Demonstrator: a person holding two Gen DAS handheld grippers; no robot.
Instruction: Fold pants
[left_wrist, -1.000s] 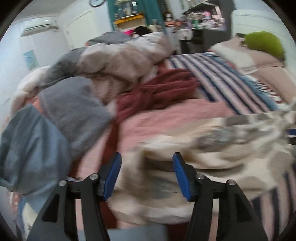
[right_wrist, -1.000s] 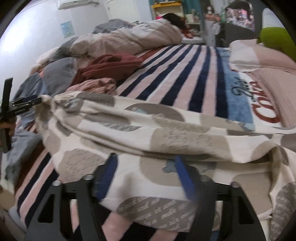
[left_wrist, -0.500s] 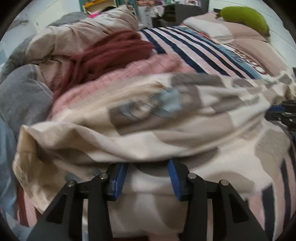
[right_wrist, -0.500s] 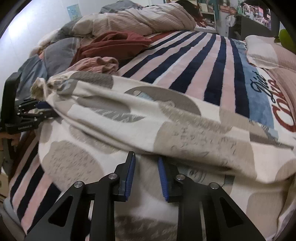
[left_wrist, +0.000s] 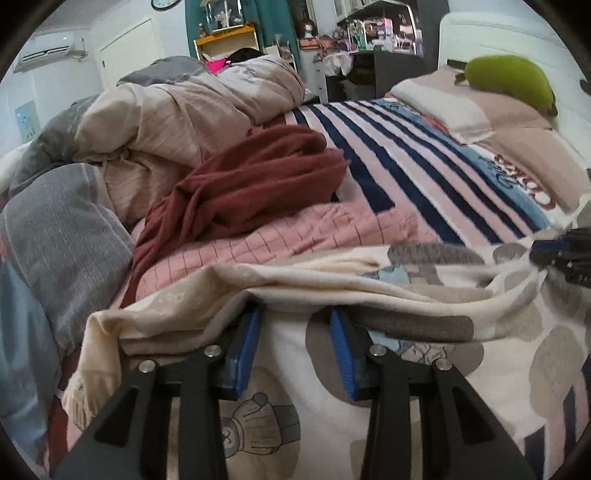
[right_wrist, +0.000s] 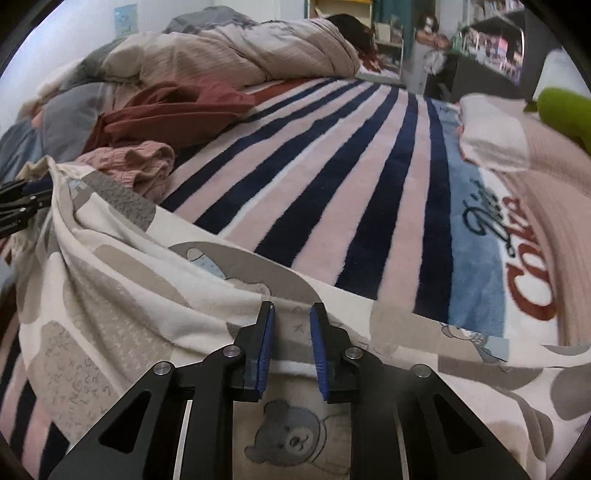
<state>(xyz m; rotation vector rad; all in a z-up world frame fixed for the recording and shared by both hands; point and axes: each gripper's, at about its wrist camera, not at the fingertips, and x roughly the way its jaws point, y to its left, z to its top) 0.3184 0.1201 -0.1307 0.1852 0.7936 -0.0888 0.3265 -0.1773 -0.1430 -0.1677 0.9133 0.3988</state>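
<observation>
Cream pants (right_wrist: 129, 295) with grey bear patches; pink, white and navy striped blanket (right_wrist: 332, 177).

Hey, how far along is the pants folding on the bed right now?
Early. Done: the printed pants are spread across the striped blanket. In hand: both tools have just been closing on one long edge, the left tool under a lifted fold, the right tool straddling a ridge of cloth. Left: carrying that edge over and every later fold.
</observation>
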